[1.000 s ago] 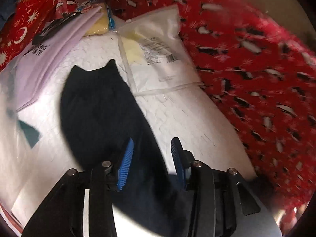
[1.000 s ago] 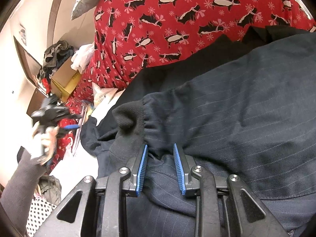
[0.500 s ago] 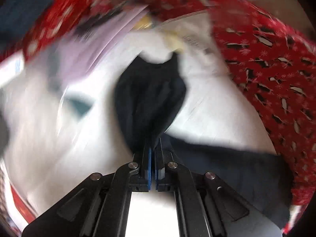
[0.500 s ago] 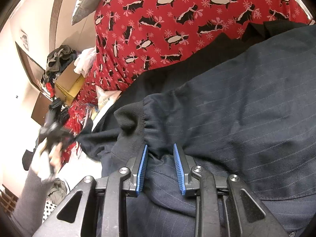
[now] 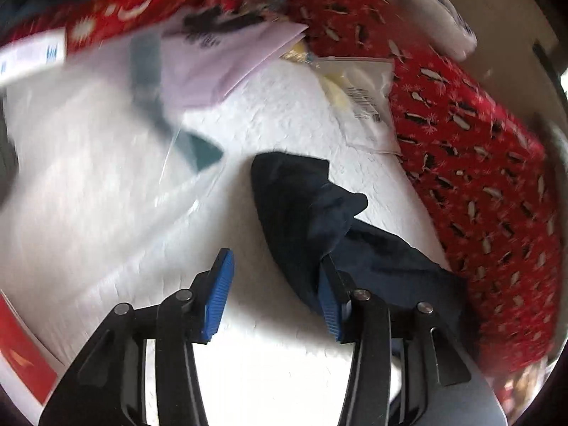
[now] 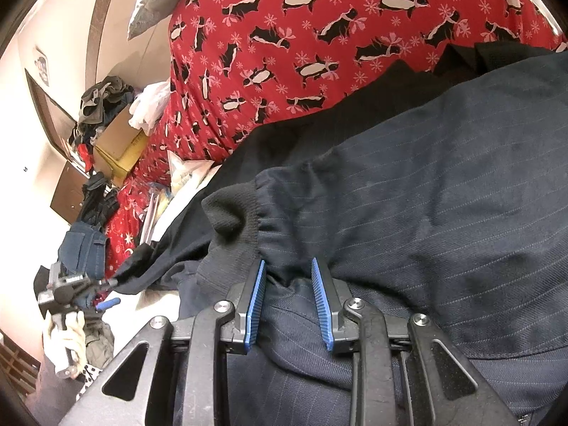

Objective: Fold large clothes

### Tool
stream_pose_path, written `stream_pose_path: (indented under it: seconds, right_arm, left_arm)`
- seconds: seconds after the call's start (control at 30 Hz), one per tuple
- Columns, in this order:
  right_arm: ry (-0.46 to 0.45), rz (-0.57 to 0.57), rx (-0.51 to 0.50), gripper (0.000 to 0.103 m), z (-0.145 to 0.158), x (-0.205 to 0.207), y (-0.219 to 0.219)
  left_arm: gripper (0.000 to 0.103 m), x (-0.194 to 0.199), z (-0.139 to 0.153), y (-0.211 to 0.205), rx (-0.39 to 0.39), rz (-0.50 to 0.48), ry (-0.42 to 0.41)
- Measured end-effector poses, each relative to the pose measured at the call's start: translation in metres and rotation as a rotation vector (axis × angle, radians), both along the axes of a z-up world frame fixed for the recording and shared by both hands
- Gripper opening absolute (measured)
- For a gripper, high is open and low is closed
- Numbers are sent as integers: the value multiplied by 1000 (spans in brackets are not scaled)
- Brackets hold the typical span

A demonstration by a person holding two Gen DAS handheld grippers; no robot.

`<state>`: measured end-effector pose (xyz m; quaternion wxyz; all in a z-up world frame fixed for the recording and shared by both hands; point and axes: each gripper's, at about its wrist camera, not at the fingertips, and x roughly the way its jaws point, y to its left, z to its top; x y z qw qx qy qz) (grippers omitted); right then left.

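One dark navy garment (image 6: pixel 426 195) is lying across the bed, a large pinstriped piece with a ribbed knit cuff bunched just ahead of the right gripper (image 6: pixel 288 301). Its body is spreading up and to the right of those jaws, and a long sleeve (image 5: pixel 305 213) is running off to their left toward the left gripper (image 5: pixel 273 296).

The right jaws are clenching a fold of the pinstriped cloth between their two blue ridged pads, the fabric puckering where they pinch.

The left jaws are opening. The sleeve's end is lying crumpled ahead and to the right of them, its length running from behind the right-hand pad up and away from the jaws; it brushes that pad, while white quilted sheet (image 5: pixel 269 135) shows in the gap between the pads.

Beyond the left jaws, two flat plastic packets are lying on the sheet: a lilac one (image 5: pixel 227 60) up and left, a clear one with a printed label (image 5: pixel 358 103) up and right. A red penguin-print blanket (image 5: pixel 479 163) is curving round to the right. Much of the left view is blurred.
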<state>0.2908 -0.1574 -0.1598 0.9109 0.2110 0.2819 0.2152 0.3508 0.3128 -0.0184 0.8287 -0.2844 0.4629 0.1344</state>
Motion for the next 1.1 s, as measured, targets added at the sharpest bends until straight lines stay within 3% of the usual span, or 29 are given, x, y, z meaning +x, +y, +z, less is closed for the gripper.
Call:
stream_pose_path:
  seconds: [0.2, 0.27, 0.43, 0.5, 0.53, 0.57, 0.6, 0.73, 0.83, 0.93, 1.03, 1.1]
  right_arm:
    - [-1, 3, 11, 26, -1, 1, -1]
    - [-2, 4, 14, 26, -1, 1, -1]
    - [-4, 6, 22, 26, -2, 1, -3]
    - [-4, 5, 22, 26, -2, 1, -3]
    - [-4, 6, 22, 26, -2, 1, -3]
    - [-3, 6, 22, 26, -2, 1, -3]
    - [-2, 5, 21, 26, -2, 1, -3]
    - [21, 6, 12, 26, 0, 3, -2]
    - [110, 27, 31, 30, 8, 8, -7]
    - [215, 22, 60, 35, 19, 6, -23]
    - [192, -10, 16, 47, 33, -14, -48]
    - [155, -45, -45, 49, 42, -31, -71]
  left_arm:
    - [50, 29, 15, -16, 92, -48, 4]
    - [63, 35, 16, -22, 150, -97, 51]
    - [65, 44, -7, -41, 226, -210, 165]
    - [65, 46, -18, -49, 326, -216, 203]
    - [59, 48, -23, -51, 404, -205, 217]
    - [44, 50, -27, -53, 456, -190, 223]
    - [2, 51, -30, -53, 480, -180, 218]
    - [1, 39, -13, -53, 378, -124, 70]
    - [1, 26, 15, -71, 316, -165, -49]
    - [1, 14, 46, -94, 192, -230, -168]
    - [1, 9, 66, -120, 111, -285, -242]
    - [1, 6, 76, -145, 82, -330, -258]
